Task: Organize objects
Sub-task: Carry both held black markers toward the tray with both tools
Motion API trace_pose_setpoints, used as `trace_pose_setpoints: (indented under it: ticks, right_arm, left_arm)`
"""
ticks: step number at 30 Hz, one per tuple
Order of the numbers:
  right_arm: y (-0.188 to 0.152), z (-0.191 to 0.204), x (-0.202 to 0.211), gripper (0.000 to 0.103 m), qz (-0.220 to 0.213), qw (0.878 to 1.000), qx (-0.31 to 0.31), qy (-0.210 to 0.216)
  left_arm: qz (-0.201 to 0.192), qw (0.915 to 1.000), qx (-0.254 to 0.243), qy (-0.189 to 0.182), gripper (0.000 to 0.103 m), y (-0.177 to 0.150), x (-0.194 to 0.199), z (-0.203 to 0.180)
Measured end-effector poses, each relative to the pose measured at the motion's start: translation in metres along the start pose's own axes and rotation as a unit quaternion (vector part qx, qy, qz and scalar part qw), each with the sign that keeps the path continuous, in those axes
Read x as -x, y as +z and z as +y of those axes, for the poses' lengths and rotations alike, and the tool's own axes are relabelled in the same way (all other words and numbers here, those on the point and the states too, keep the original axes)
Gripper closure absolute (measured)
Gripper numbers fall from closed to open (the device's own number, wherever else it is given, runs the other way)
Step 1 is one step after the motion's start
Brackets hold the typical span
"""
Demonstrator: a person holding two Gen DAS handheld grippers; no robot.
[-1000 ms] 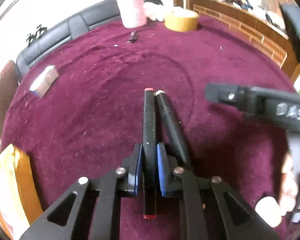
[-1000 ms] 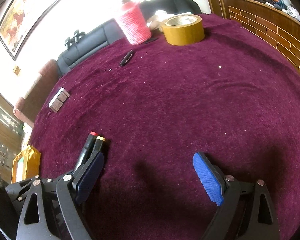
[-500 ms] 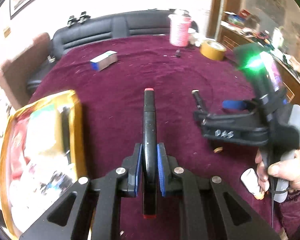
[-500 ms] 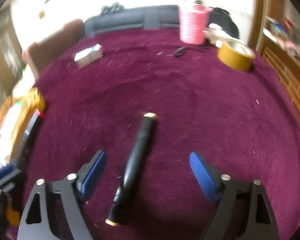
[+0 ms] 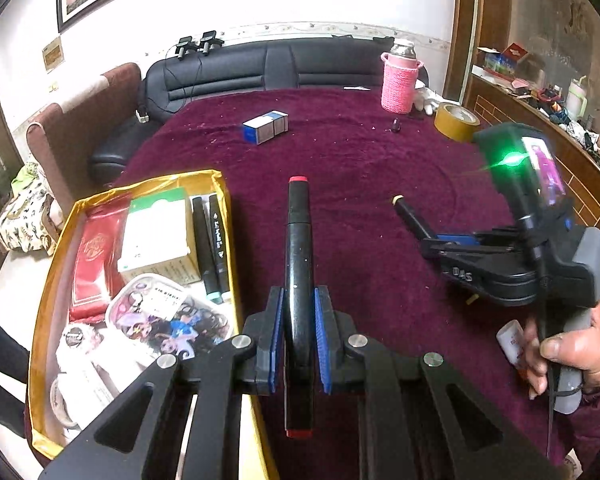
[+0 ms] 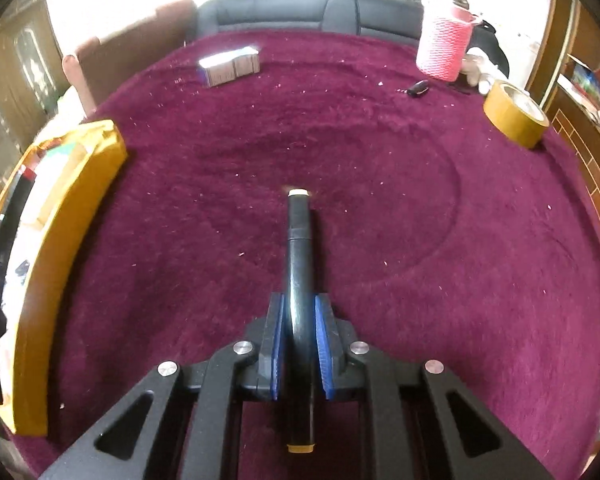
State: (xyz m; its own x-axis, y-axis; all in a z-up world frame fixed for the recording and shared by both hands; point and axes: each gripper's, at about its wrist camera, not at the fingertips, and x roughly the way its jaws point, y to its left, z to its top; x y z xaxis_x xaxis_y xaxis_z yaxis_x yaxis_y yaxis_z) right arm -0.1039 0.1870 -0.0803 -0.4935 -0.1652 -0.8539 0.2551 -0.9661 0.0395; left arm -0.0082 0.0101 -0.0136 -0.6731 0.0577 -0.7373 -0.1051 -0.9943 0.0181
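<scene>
Two grippers, each clamped on a slim black marker: left gripper (image 5: 299, 334) on red-capped marker (image 5: 298, 264), over plush maroon cloth (image 5: 360, 168). Right gripper (image 6: 299, 334), jaws just closed, pinching yellow-capped marker (image 6: 299, 264).

Both wrist cameras are looking steeply down along their fingers, close over the maroon tablecloth (image 6: 380, 160), facing the far edge by the black sofa (image 5: 260, 68). Both are sharing the pink-sleeved flask (image 6: 444, 50), tape roll (image 5: 456, 122) and gold tray (image 6: 60, 220).
</scene>
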Motion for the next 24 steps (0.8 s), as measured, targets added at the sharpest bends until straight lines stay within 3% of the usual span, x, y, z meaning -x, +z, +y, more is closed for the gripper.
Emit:
trace_pose_setpoints:
  ticks: [15,24]
  right_arm:
    - [-0.020,0.006,0.063,0.087,-0.039,0.998,-0.026,0.051]
    - [-0.023,0.035,0.091,0.087,-0.063,0.996,-0.006,0.060]
  left_arm:
    - [-0.025,0.9996,0.002,0.009,0.089,-0.017,0.034,0.000]
    - [-0.043,0.9986,0.011,0.028,0.089,-0.028,0.056,0.015]
